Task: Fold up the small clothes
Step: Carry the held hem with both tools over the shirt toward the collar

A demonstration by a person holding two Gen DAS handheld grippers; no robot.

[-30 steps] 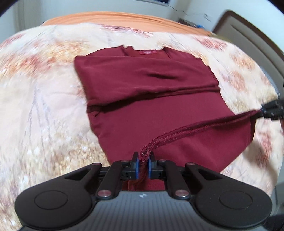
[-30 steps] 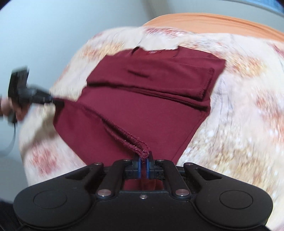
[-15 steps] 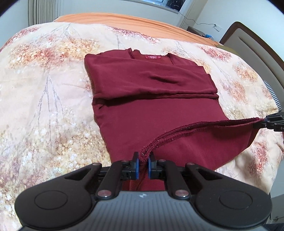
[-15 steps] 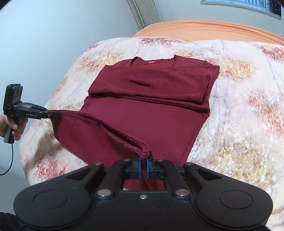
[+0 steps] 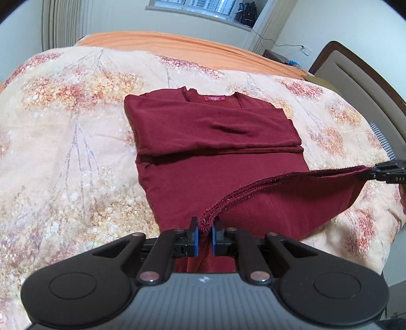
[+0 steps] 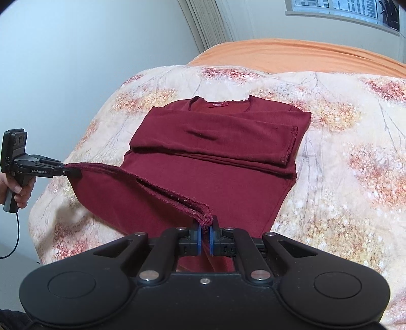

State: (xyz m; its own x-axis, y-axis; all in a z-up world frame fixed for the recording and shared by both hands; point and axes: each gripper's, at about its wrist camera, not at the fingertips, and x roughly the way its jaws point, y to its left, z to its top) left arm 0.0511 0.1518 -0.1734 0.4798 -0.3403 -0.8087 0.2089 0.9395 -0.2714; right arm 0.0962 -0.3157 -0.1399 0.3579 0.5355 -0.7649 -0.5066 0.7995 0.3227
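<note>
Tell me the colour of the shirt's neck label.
Red, a brighter red than the maroon shirt; the label shows best in the right wrist view.

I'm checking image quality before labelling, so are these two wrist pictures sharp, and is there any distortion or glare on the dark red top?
Left wrist view: sharp, the maroon top and its hem stitching crisp; strong fisheye curve bends the floral quilt, corners vignetted dark. Right wrist view: equally sharp, even the left gripper at the frame edge; same barrel bend; soft even light, no glare on the fabric, bright window at top.

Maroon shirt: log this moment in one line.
maroon shirt: sleeves folded, on bed | left gripper: shut on hem corner | right gripper: shut on other corner | hem: lifted
</note>
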